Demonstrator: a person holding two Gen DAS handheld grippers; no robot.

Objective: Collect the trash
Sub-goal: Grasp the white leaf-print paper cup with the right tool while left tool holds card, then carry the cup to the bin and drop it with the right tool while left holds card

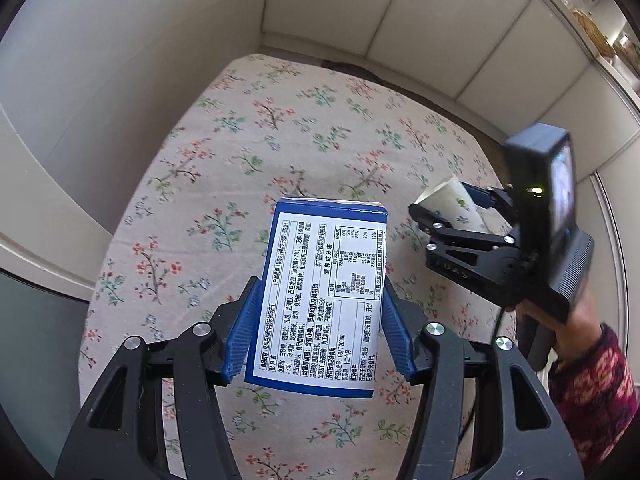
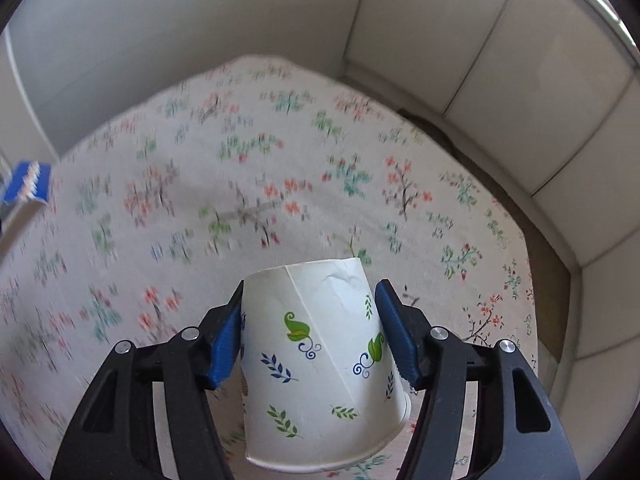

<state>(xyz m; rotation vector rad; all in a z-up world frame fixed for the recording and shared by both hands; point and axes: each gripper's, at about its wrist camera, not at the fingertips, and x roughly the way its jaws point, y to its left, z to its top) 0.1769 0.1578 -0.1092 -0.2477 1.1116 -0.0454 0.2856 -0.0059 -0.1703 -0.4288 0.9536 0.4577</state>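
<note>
My left gripper (image 1: 318, 292) is shut on a blue and white snack box (image 1: 320, 292) with a printed label, held above the flowered table. My right gripper (image 2: 310, 292) is shut on a white paper cup (image 2: 320, 360) with leaf prints, its base pointing away from the camera. In the left wrist view the right gripper (image 1: 430, 210) with the cup (image 1: 448, 204) shows at the right, above the table. In the right wrist view the box's blue end (image 2: 26, 184) shows at the far left edge.
The table wears a flowered cloth (image 1: 248, 152) and stands in a corner of cream wall panels (image 1: 400, 20). A shelf with small objects (image 1: 592, 28) runs at the upper right. The person's sleeved arm (image 1: 588, 380) is at the right.
</note>
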